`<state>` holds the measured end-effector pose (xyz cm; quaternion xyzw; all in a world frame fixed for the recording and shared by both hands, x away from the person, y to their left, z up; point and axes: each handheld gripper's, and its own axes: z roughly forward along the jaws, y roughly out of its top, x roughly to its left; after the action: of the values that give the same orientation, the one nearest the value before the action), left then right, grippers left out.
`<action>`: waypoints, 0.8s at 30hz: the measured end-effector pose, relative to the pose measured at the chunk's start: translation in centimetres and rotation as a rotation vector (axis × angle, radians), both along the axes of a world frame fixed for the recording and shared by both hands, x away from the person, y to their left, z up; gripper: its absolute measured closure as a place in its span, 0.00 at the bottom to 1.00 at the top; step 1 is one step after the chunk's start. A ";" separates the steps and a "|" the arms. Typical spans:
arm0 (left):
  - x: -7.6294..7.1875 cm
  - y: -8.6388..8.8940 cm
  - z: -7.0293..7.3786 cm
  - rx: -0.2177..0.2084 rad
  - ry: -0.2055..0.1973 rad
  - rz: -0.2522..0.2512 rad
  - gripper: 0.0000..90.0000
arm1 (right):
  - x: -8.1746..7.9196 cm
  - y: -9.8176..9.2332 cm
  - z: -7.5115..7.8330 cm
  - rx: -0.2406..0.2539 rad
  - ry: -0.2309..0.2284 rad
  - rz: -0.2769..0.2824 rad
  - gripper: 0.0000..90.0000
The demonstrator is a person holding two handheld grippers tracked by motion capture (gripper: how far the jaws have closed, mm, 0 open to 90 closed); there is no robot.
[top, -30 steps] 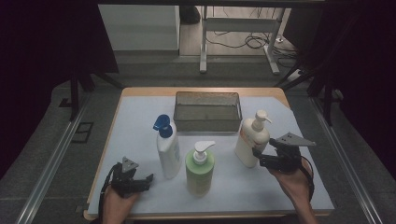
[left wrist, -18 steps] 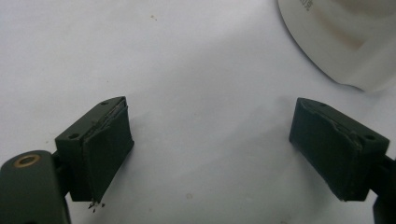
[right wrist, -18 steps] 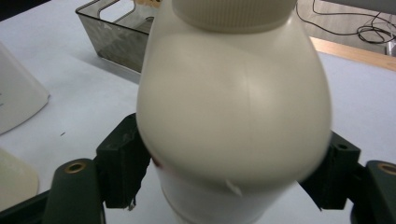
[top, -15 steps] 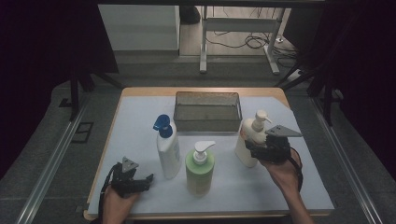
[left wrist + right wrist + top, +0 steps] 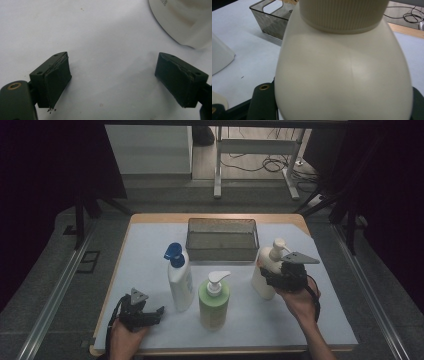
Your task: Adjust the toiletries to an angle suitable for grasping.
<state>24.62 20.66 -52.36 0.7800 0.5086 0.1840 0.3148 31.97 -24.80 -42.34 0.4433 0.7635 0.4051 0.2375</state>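
Closing my right gripper [image 5: 274,276] on the cream pump bottle [image 5: 265,270] at the frame's right, jaws just narrowing around its belly, I'd squeeze evenly below the shoulder before lifting toward the mesh basket [image 5: 222,239], left gripper [image 5: 150,314] resting with jaws apart.

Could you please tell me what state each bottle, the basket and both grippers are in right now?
Cream pump bottle: upright, between the right gripper's jaws.
Green pump bottle: upright, untouched.
White bottle with blue cap: upright, untouched.
Mesh basket: upright, nothing visible inside.
Right gripper: jaws just been closing around the cream bottle; contact not visible.
Left gripper: open, holding nothing, low over the table.
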 end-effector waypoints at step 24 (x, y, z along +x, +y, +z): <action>0.0 0.0 0.0 0.000 -0.001 0.000 0.14 | -0.6 0.2 2.1 0.028 0.038 0.075 0.41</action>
<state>24.62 20.65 -52.37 0.7798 0.5086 0.1844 0.3150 31.38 -24.62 -40.21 0.4254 0.7782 0.4157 0.2013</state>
